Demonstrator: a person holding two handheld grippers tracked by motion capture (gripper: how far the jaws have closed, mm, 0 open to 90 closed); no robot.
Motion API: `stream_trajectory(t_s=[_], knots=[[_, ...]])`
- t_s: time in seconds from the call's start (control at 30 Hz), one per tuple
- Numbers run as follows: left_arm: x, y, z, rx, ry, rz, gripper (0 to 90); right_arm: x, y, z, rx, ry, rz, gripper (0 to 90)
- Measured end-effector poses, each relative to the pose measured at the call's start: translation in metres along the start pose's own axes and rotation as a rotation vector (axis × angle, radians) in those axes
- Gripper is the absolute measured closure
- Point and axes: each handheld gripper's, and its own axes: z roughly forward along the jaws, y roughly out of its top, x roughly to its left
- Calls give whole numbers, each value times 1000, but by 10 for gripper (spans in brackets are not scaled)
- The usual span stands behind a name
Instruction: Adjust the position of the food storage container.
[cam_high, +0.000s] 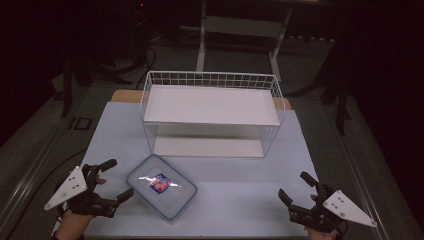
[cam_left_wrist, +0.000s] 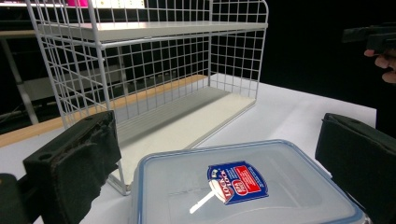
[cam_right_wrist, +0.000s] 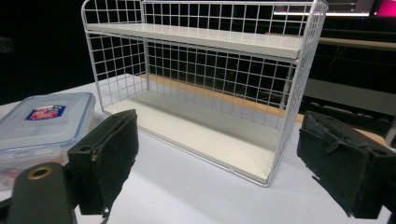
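Two grippers: I hold one in each hand, both low at the near edge of the table.
Left gripper: my jaws stand wide apart with nothing between the pads; it sits just left of the container.
Left gripper view: the container lies directly ahead between my two black jaws, not touched by either.
Right gripper: jaws likewise spread, nothing held; it rests well apart from the container, at the table's near right.
Right gripper view: the wire rack stands ahead between my jaws, and the container shows off to the left.
Container: a clear plastic box with a blue-rimmed lid, lid on, bearing a red and blue label; it lies flat on the table, turned at an angle, near the rack's front left corner.
Wire rack: white, two shelves, upright at the middle of the table behind the container; both shelves bare.
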Motion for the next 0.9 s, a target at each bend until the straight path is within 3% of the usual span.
stream_trajectory(t_s=[0.27, 0.5, 0.6, 0.63, 0.67, 0.73, 0.77, 0.83, 0.87, 0.9], knots=[[-2, 3, 0, 6, -21, -7, 0, 6, 6, -2, -21, 3, 6, 115], [-7, 9, -1, 26, -29, -10, 0, 8, 7, -2, -9, 1, 10, 115], [-13, 18, 0, 52, -68, -24, 7, 9, 7, -1, -6, 5, 17, 115], [-13, 18, 0, 52, -68, -24, 33, 9, 7, -1, -7, 8, 18, 115], [-18, 19, -1, 89, -79, -5, 53, 9, 7, -1, -3, 10, 17, 115], [-19, 18, -2, 97, -93, 0, 101, 9, 7, -1, -3, 8, 14, 115], [-21, 16, -3, 132, -127, -1, 212, 10, 7, 0, 0, 15, 17, 115], [-23, 12, -3, 168, -143, 4, 336, 10, 7, 1, 1, 18, 16, 115], [-23, 12, -3, 168, -143, 4, 370, 10, 7, 2, 4, 20, 17, 115], [-24, 8, -2, 221, -175, 3, 408, 11, 7, 2, 4, 20, 15, 115]])
